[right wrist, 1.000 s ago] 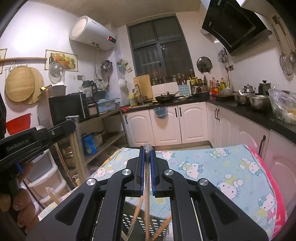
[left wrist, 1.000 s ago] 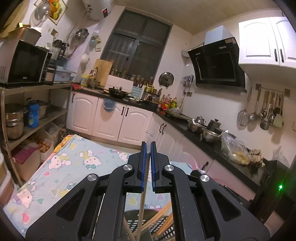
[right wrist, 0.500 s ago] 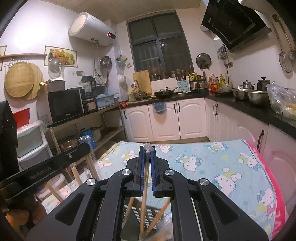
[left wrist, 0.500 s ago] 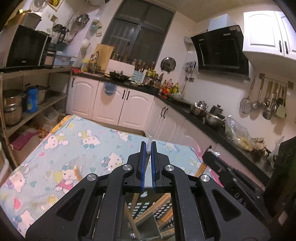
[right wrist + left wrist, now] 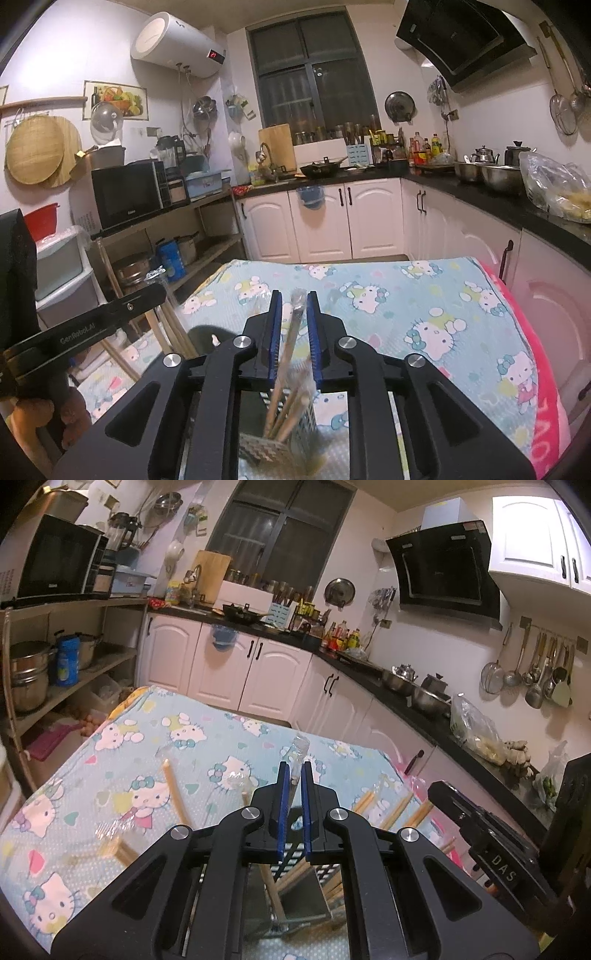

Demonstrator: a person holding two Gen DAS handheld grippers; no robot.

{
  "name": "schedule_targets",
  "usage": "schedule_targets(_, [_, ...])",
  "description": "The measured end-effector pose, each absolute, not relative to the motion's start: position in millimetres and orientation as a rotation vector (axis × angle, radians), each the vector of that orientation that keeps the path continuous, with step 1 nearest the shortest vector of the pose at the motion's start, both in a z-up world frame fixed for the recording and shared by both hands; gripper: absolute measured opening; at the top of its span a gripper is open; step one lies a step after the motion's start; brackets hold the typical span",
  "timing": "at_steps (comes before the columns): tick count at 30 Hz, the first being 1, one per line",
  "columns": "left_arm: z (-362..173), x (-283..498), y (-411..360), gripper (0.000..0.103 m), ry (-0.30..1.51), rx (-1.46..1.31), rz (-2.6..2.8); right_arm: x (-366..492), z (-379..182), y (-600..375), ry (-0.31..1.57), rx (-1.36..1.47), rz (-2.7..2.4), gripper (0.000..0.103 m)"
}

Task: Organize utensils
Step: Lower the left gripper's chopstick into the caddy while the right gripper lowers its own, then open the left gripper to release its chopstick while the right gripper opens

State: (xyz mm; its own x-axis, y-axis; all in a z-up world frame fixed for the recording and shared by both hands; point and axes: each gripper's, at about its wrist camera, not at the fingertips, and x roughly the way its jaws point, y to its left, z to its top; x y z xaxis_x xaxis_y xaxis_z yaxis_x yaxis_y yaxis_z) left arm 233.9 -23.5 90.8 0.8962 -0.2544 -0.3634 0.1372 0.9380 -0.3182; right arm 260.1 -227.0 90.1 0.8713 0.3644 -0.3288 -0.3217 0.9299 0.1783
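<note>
My left gripper is shut on a pair of plastic-wrapped wooden chopsticks, whose wrapper tip sticks out past the blue pads. Under it stands a perforated metal utensil holder with several chopsticks leaning in it. My right gripper hangs over the same holder; its jaws are opening, and a wrapped chopstick pair stands loose between the pads with its lower end in the holder. The left gripper shows at the left of the right wrist view.
More chopsticks lie on the cartoon-cat tablecloth: one pair left of the holder, others to its right. A black chair back stands at the table's right. White cabinets and shelves ring the table.
Both grippers have come down towards the table and the holder. The right jaws, shut on the chopsticks before, now stand apart from them. The left jaws stay shut.
</note>
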Motion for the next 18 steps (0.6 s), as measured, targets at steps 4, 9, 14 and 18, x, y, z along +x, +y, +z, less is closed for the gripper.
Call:
schedule_targets(4, [90,227,-21,0.001,0.442,-0.303,-0.226,253,90,-230,0.379,0.107,0.349,0.017])
schedule_targets(9, [89,216,-21,0.012,0.466,-0.301,-0.239,246,89,-233,0.395,0.091,0.342,0.023])
schedule_targets(14, [90,204,-20,0.025,0.481,-0.313,-0.273,234,89,-235,0.405,0.086,0.351,0.031])
schedule_targets(18, [90,193,-16,0.034,0.488,-0.328,-0.287,224,88,-237,0.415,0.083,0.359,0.036])
